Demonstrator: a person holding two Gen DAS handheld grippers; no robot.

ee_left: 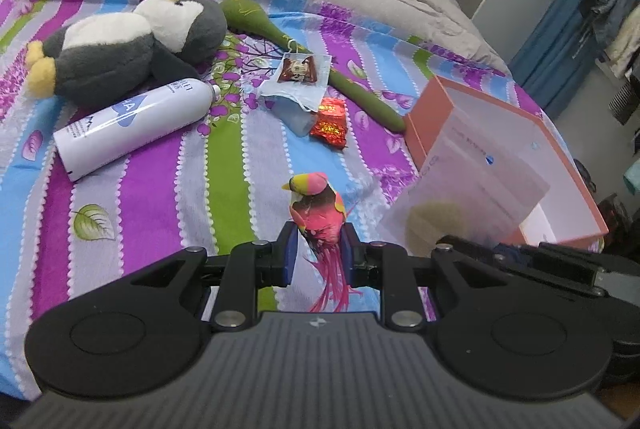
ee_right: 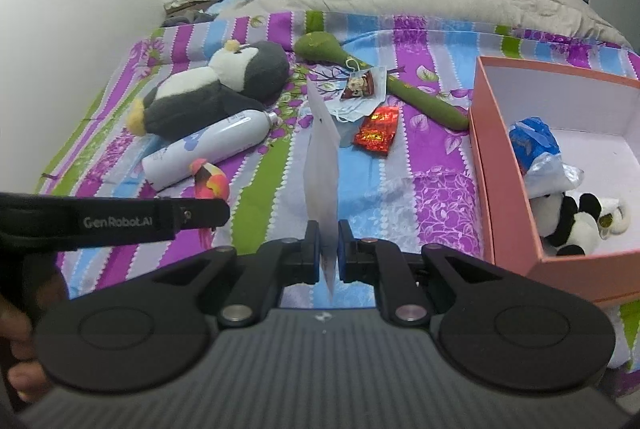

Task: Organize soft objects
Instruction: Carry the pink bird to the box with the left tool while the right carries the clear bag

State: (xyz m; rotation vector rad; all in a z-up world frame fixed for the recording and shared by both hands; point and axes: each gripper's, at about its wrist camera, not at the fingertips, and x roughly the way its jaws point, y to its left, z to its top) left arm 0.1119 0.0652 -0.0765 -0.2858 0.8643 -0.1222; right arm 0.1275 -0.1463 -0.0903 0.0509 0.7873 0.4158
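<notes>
while the left gripper (ee_left: 319, 253) pinches the small pink feathered bird (ee_left: 318, 207) by its lower body, tail feathers trailing behind the pads, the right gripper (ee_right: 329, 247) is closed on a thin frosted pouch (ee_right: 322, 157) held edge-on and upright. both loads hang above the striped bedspread (ee_right: 440, 197), left of the pink box (ee_right: 486, 165). the step in hand appears to be carrying both to the box: judged best done by keeping light, steady pressure so the feathers are not crushed, clearing the near wall before lowering, and releasing one gripper at a time. box contents: a panda plush (ee_right: 568, 225), a blue-and-clear plastic bag (ee_right: 538, 149); the far half looks bare. still on the bedspread: penguin plush (ee_right: 216, 93), white spray bottle (ee_right: 208, 149), green soft club (ee_right: 384, 85), red foil packet (ee_right: 377, 131), face mask with a picture card (ee_right: 360, 97).
</notes>
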